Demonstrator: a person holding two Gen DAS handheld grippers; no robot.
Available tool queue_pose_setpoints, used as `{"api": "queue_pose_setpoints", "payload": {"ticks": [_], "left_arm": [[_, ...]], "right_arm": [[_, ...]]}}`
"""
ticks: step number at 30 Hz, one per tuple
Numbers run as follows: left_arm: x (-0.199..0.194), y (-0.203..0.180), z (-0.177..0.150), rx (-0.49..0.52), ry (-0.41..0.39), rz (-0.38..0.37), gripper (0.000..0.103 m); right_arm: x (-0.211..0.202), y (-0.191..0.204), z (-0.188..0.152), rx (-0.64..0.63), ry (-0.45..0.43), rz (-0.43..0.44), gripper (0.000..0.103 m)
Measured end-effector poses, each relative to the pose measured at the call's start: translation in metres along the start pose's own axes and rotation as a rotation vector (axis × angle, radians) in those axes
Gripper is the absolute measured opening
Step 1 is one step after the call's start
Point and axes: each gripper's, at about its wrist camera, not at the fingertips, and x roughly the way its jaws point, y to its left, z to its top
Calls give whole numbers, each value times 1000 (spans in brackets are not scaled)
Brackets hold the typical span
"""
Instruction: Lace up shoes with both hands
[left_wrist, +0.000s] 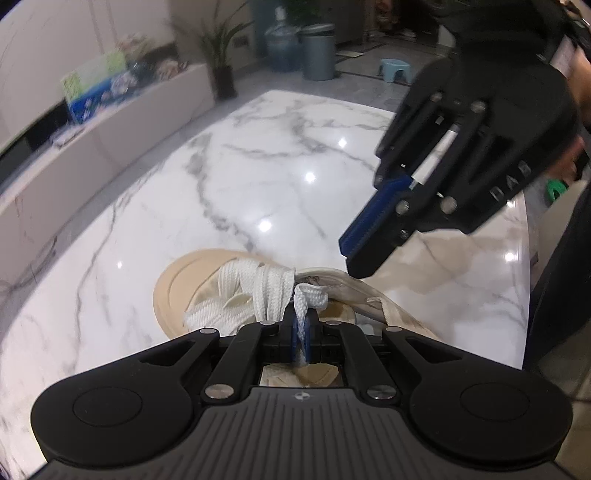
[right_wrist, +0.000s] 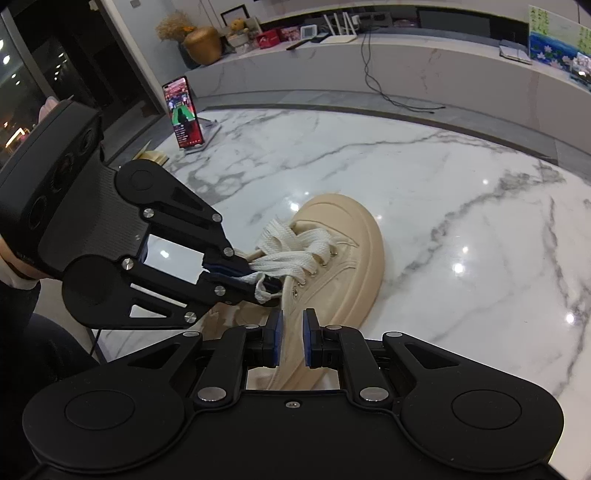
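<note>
left tool (left_wrist: 301, 332): pads pinched on white lace (left_wrist: 306, 299) directly ahead of its tips | right tool (right_wrist: 291, 338): pads slightly parted, nothing between them, poised above the shoe's side | beige shoe (right_wrist: 343, 258): on marble tabletop (right_wrist: 461, 192), just beyond both tools | phone (right_wrist: 183, 112): propped far beyond left tool

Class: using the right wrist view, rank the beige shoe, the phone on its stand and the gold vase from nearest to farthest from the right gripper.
From the right gripper:
1. Beige shoe, just beyond the fingers, on the marble table.
2. Phone, upper left, propped at the table's far edge.
3. Gold vase, behind the phone, on the far counter.
</note>
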Motion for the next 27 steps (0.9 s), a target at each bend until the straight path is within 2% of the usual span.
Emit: {"api": "queue_pose_setpoints", "payload": {"ticks": [9, 17, 22, 23, 27], "left_arm": [[11, -3, 6, -42, 64, 44, 4], [20, -9, 12, -41, 73, 48, 4], [19, -8, 10, -45, 68, 44, 4], [20, -8, 11, -44, 67, 44, 4], [22, -9, 12, -41, 68, 45, 4]], "right_arm": [[6, 5, 2, -9, 0, -6, 9], [6, 6, 2, -24, 0, -41, 5], [-2, 0, 2, -16, -11, -14, 8], [-4, -1, 2, -20, -16, -17, 11], [-6, -4, 3, -44, -26, -58, 11]]}}
